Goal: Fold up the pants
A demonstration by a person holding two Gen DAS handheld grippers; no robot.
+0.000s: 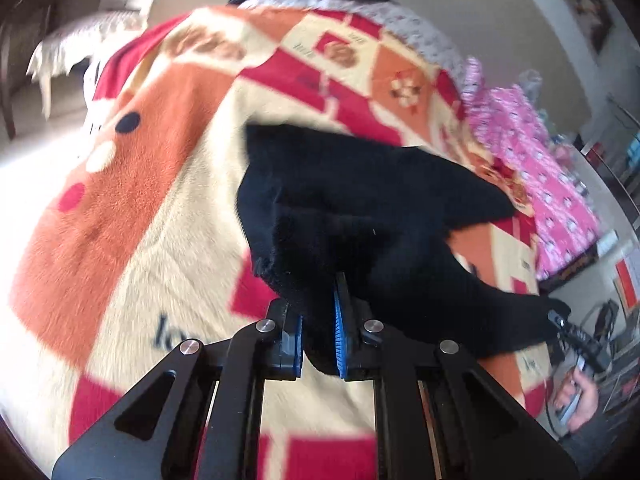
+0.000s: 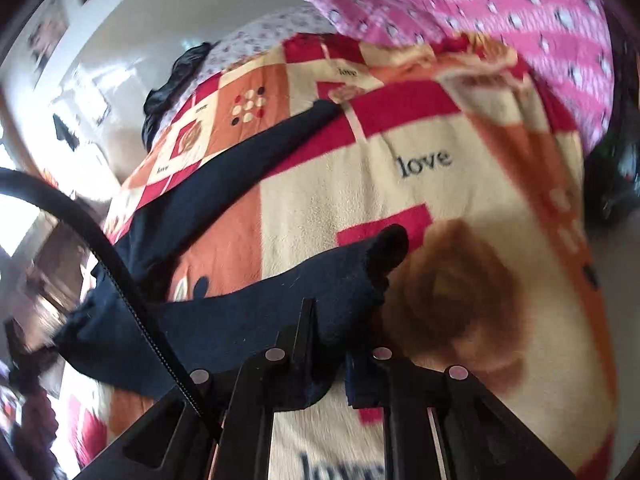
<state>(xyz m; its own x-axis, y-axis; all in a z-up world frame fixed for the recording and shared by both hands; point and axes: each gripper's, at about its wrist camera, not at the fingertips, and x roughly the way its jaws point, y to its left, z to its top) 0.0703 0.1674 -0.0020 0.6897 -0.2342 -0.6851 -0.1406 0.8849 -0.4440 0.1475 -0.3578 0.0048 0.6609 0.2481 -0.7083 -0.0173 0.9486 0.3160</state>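
dark pants (image 2: pixel 224 208), long axis stretching away across blanket (image 2: pixel 460 200)

Black left gripper (image 1: pixel 320 334), blue ribbed pads, silver rivets, black cable (image 2: pixel 120 280)

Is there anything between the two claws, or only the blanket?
The dark pants stretch between them: both the left claw and right claw are shut on the fabric above the patterned blanket. The right wrist view shows it best.

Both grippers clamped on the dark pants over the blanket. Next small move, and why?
Probably lift both ends a little higher. The left gripper and right gripper each pinch the pants, but most of the fabric sags onto the blanket, so a fold would drag.
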